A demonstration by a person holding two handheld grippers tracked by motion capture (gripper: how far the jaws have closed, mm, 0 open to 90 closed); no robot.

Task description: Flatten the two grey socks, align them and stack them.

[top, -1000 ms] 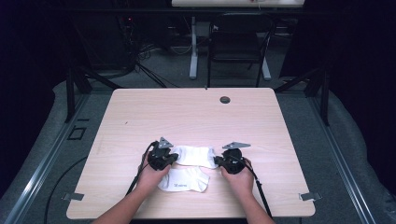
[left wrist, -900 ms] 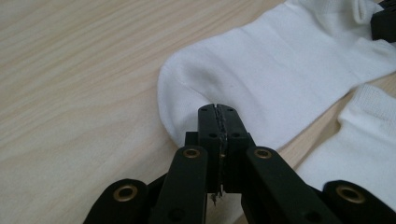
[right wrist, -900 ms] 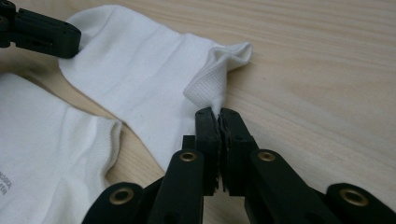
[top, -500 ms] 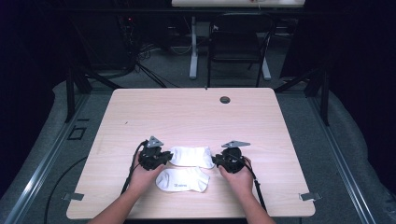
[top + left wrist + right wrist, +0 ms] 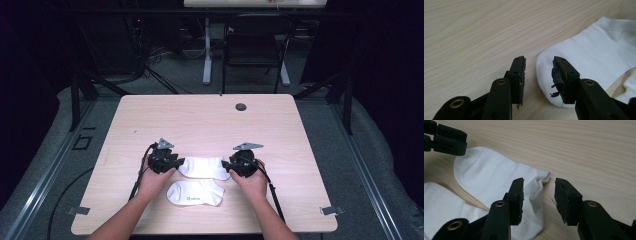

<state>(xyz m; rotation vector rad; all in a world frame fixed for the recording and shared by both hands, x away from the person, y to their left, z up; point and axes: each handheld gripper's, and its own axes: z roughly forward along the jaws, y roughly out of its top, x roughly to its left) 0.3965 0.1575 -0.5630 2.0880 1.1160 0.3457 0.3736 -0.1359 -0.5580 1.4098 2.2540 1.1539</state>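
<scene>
Wooden table [image 5: 210,120]: two white socks, upper sock [image 5: 202,167] laid flat, lower sock [image 5: 195,192] just beside it. Left gripper [image 5: 176,163] and right gripper [image 5: 226,165] flank the upper sock's ends, jaws just opening, parted, gripping nothing. Laying-out looks done; pairing or folding seems left.

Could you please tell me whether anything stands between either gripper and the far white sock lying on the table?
Nothing visible does. The left gripper and right gripper have just been opening at opposite ends of the far sock, pads off the cloth.

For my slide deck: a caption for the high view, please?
Both grippers, left and right, open beside the far white sock.
</scene>
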